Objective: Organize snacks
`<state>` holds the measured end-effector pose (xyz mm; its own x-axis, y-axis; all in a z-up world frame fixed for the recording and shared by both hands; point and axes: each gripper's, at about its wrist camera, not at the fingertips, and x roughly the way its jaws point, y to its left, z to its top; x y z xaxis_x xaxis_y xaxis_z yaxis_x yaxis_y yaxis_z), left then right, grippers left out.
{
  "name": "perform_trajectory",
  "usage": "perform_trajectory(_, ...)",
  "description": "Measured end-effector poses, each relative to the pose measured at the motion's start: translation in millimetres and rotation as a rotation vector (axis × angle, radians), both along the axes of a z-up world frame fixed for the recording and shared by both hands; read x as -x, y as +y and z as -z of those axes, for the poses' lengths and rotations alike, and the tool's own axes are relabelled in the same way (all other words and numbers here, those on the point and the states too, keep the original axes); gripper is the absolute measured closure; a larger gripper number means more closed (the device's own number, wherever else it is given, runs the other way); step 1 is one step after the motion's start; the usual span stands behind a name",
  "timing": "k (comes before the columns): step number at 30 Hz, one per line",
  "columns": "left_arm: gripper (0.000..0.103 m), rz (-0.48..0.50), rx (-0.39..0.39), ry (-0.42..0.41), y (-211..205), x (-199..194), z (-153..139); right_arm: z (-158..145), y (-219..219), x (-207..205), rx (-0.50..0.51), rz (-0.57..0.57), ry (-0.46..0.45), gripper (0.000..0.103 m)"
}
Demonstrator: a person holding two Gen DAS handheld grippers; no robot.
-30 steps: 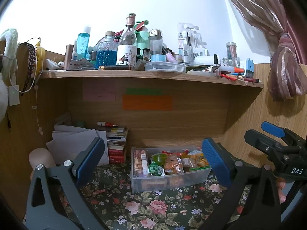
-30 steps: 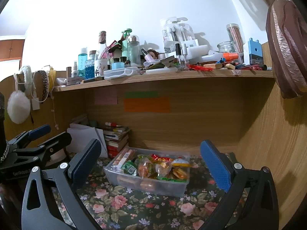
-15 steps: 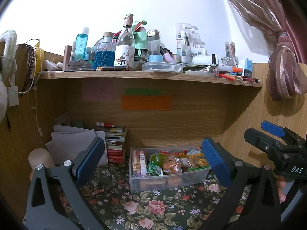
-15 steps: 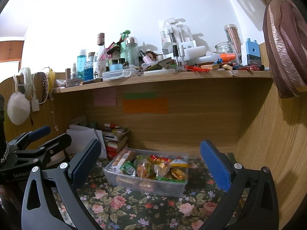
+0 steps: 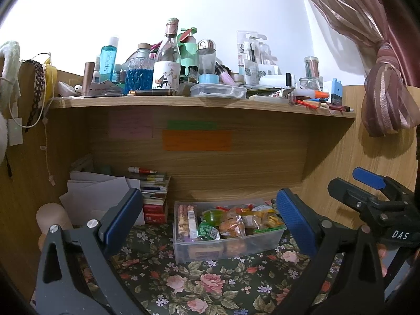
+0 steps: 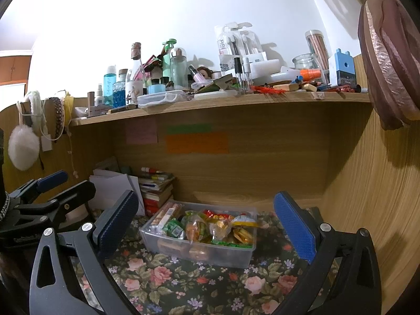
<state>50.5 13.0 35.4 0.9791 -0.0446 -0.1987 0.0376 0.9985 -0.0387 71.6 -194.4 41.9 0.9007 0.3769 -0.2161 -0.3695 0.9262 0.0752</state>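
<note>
Left wrist: floral tablecloth [image 5: 210, 283] under cluttered wooden shelf [image 5: 199, 102].

Place: a home, probably a bedroom desk nook.
Shelf [image 5: 199, 103]: wooden, crowded with toiletry bottles [image 5: 108, 61], nail polish and pencils.
Window side: pink tied-back curtain [image 5: 386, 99].
Desk top: floral cloth [image 5: 210, 283].
Corner: stacked books [image 5: 155, 197] and loose papers.
Left panel: headbands [image 6: 58, 115] and a fluffy earmuff hang.
</note>
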Motion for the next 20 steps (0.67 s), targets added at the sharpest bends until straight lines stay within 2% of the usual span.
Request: perform_trajectory(20,0.0,0.0,0.016,0.019,0.7,-4.6,5.3,2.4,7.5,-1.0,0.016,-0.003,-0.001,0.0)
